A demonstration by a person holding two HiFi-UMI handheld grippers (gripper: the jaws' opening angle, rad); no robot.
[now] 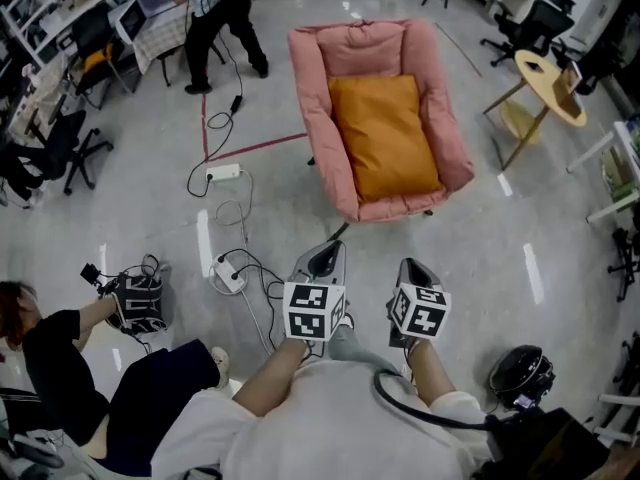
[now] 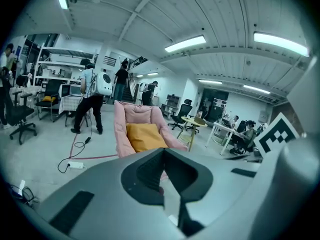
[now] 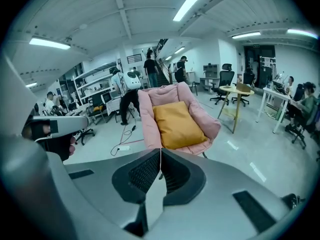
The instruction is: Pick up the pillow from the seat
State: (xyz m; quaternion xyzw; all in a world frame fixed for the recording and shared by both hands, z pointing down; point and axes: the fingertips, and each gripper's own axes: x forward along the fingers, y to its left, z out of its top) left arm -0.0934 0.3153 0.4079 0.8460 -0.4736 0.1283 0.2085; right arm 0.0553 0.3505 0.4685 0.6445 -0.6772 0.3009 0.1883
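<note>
Pillow (image 1: 384,136) lies on seat (image 1: 315,103), beyond tools.

Grey floor (image 1: 120,218): white power strip (image 1: 222,173) with black cable, left of centre; red tape line (image 1: 260,147) just beyond it. Round yellow wooden table (image 1: 548,83) far right. Standing person in dark trousers (image 1: 225,28) far left. Seated person in black (image 1: 60,368) near left. Black office chair (image 1: 62,140) at left edge.

Your shirt (image 1: 320,428) is white, short-sleeved, crossed by a black cable (image 1: 430,418); left gripper (image 1: 328,252) and right gripper (image 1: 411,266) are grey.
</note>
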